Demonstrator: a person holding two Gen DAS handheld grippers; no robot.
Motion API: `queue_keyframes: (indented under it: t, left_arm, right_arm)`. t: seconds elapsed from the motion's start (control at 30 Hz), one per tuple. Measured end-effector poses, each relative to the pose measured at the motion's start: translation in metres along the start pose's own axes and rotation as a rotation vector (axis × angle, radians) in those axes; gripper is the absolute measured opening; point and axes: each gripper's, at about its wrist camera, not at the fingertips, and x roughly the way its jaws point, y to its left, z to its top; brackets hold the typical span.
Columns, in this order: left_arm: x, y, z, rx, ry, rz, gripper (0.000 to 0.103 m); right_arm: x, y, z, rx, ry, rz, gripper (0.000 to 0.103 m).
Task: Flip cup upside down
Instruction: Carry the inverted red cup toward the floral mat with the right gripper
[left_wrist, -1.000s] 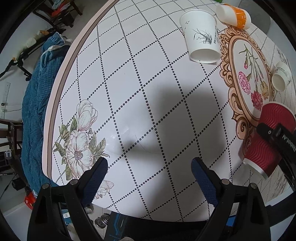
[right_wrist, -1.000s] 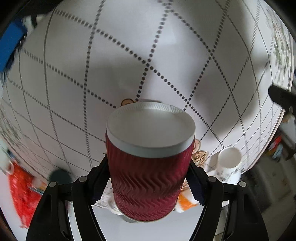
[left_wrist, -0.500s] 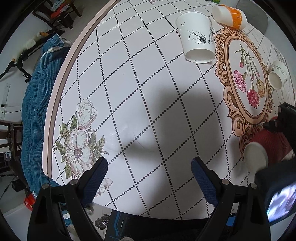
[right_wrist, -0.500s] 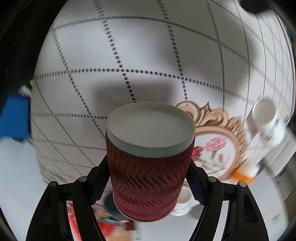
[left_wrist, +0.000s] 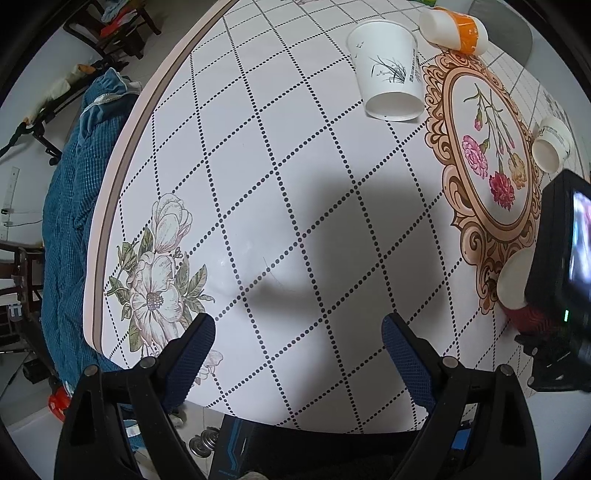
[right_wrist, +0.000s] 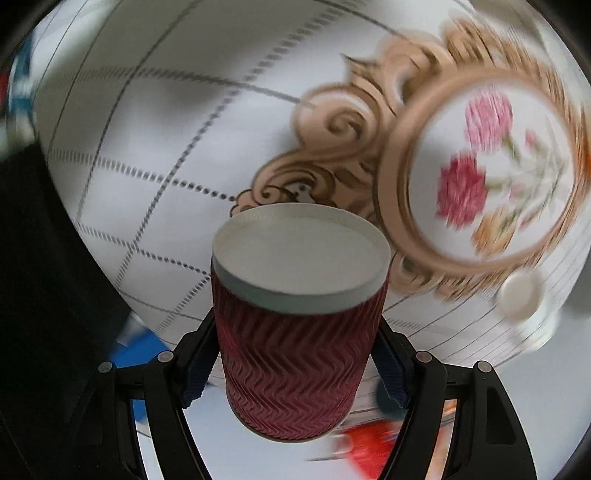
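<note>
A dark red ribbed paper cup (right_wrist: 295, 343) with a white base fills the middle of the right wrist view. My right gripper (right_wrist: 295, 373) is shut on its sides and holds it above the table with its white base pointing away from the camera. In the left wrist view the same cup (left_wrist: 517, 291) shows at the right edge, mostly hidden by the right gripper's black body. My left gripper (left_wrist: 299, 350) is open and empty over the near table edge.
A white paper cup with a plant print (left_wrist: 388, 70) lies on its side on the patterned table (left_wrist: 258, 166). An orange and white bottle (left_wrist: 454, 26) lies behind it. A small white cup (left_wrist: 550, 147) lies at the right. A blue quilt (left_wrist: 70, 221) lies left of the table.
My right gripper has turned with the red cup, so the cup's base has swung round and the table pattern has swept past. The left gripper has stayed still.
</note>
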Motion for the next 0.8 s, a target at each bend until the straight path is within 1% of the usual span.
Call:
queue_keyframes:
  t: [0.17,0.27,0.5,0.6,0.7,0.77,0.8]
  left_arm:
    - [-0.002,-0.003,-0.003,0.01,-0.001,0.002,0.092]
    - [-0.002,-0.005,-0.003,0.014,0.0,0.002,0.092]
    - [-0.004,-0.011,-0.005,0.031,0.0,0.002,0.092]
    - [-0.005,-0.015,-0.005,0.038,0.0,0.002,0.092]
    - [-0.006,-0.018,-0.006,0.045,-0.001,0.003,0.092]
    - [-0.006,-0.019,-0.006,0.049,-0.001,0.002,0.092]
    - [-0.006,-0.019,-0.007,0.052,-0.001,0.003,0.092]
  right_arm:
    - [0.013,-0.025,-0.004,0.141,0.019,0.155,0.077]
    - [0.017,-0.039,-0.002,0.194,0.025,0.213,0.077]
    - [0.035,-0.076,-0.011,0.333,0.024,0.348,0.078]
    - [0.04,-0.092,-0.013,0.368,0.024,0.376,0.078]
    - [0.043,-0.109,-0.013,0.391,0.028,0.385,0.079]
    - [0.039,-0.106,-0.005,0.416,0.032,0.391,0.079]
    - [0.039,-0.112,-0.006,0.423,0.028,0.393,0.08]
